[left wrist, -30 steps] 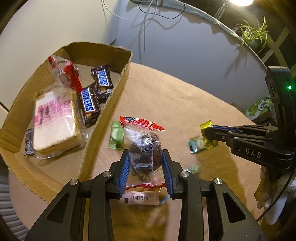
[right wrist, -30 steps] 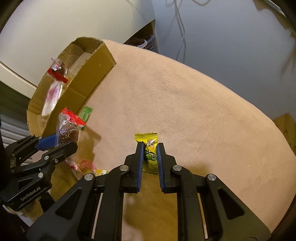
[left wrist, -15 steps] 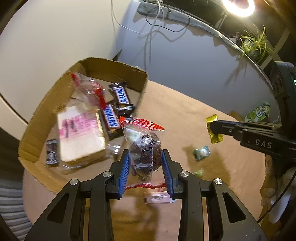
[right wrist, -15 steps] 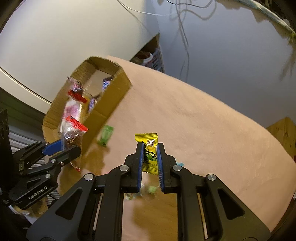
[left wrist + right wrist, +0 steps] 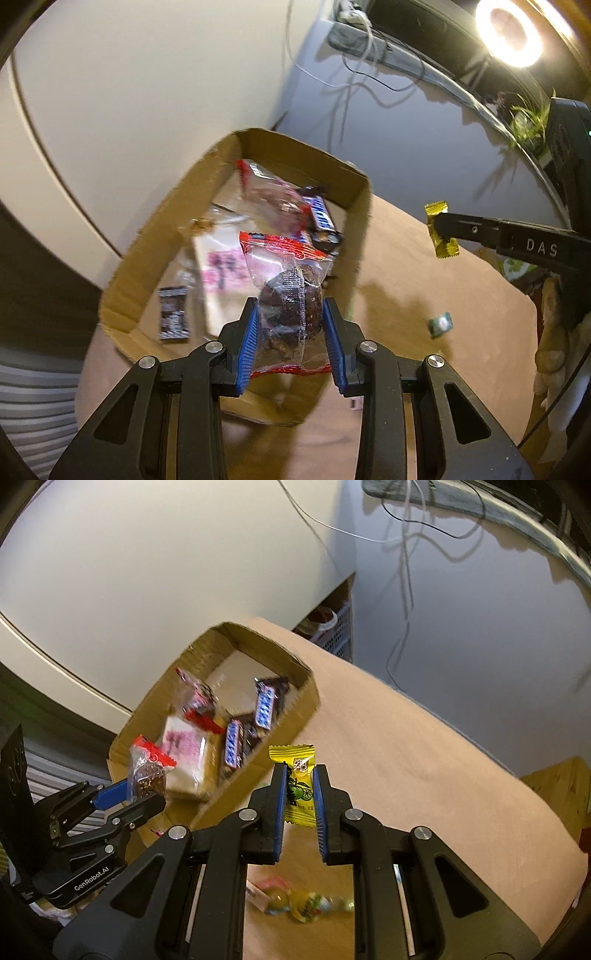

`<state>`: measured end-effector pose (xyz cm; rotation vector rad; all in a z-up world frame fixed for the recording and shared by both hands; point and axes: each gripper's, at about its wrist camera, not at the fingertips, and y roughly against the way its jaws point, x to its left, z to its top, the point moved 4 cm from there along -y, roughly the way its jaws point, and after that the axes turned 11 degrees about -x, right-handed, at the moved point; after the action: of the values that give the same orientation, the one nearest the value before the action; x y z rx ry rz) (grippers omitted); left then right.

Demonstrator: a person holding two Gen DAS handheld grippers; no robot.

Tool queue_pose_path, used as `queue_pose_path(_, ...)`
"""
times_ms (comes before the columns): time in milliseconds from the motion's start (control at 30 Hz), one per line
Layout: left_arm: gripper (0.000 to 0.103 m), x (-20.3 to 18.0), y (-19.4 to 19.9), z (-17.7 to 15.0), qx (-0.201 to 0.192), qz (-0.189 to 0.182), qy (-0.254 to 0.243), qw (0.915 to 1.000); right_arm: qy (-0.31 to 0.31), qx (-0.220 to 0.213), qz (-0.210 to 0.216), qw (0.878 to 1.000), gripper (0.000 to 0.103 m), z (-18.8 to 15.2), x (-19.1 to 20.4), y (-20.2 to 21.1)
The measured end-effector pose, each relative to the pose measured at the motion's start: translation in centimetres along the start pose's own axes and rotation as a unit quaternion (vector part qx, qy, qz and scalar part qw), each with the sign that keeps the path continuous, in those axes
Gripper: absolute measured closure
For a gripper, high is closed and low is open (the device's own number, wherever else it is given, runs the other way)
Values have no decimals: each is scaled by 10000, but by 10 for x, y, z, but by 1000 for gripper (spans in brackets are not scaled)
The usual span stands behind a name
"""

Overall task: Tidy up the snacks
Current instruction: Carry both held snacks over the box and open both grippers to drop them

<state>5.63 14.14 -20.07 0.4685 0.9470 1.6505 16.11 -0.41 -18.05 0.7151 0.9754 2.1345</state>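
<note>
My left gripper is shut on a clear, red-edged bag with a dark chocolate muffin and holds it in the air over the near end of the cardboard box. The right gripper is shut on a yellow wrapped candy, raised above the table just right of the box. In the box lie chocolate bars, a wrapped sandwich cake, another red-edged bag and a small dark packet. From the left wrist view the yellow candy shows in the right gripper's tip.
A small teal candy lies on the tan tabletop. Several loose sweets lie under the right gripper. White cables hang on the wall behind, and a ring lamp shines at top right.
Both grippers have risen and moved toward the box with their snacks. The muffin bag now hangs over the box's near end, and the yellow candy is up beside the box wall.
</note>
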Motion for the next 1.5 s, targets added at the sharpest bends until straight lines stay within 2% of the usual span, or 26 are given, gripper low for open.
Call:
queue_pose_path(400, 71, 36, -1, 6, -5, 162, 183, 9997, 327, 66, 100, 9994, 89, 34, 39, -32)
queue_pose_path(767, 71, 49, -1, 9, -36, 227, 215, 9995, 398, 175, 147, 9989, 89, 44, 51, -57)
queue_pose_path(1200, 67, 49, -2, 11, 17, 229, 220, 9995, 548, 209, 210, 9981, 88, 47, 65, -66)
queue_pose_path(1233, 64, 49, -2, 11, 23, 238, 217, 9995, 559, 214, 199, 9980, 79, 47, 65, -66)
queue_pose_path(1267, 58, 49, -2, 11, 8, 249, 213, 9995, 563, 205, 177, 9980, 62, 47, 65, -66)
queue_pose_path(1333, 56, 49, -1, 12, -4, 252, 203, 9995, 589, 119, 135, 9981, 44, 49, 66, -63)
queue_pose_path(1400, 47, 49, -1, 12, -8, 274, 184, 9995, 603, 77, 121, 9981, 41, 50, 66, -60)
queue_pose_path(1500, 46, 48, 0, 13, -37, 272, 162, 9995, 605, 55, 116, 9981, 34, 51, 66, -57)
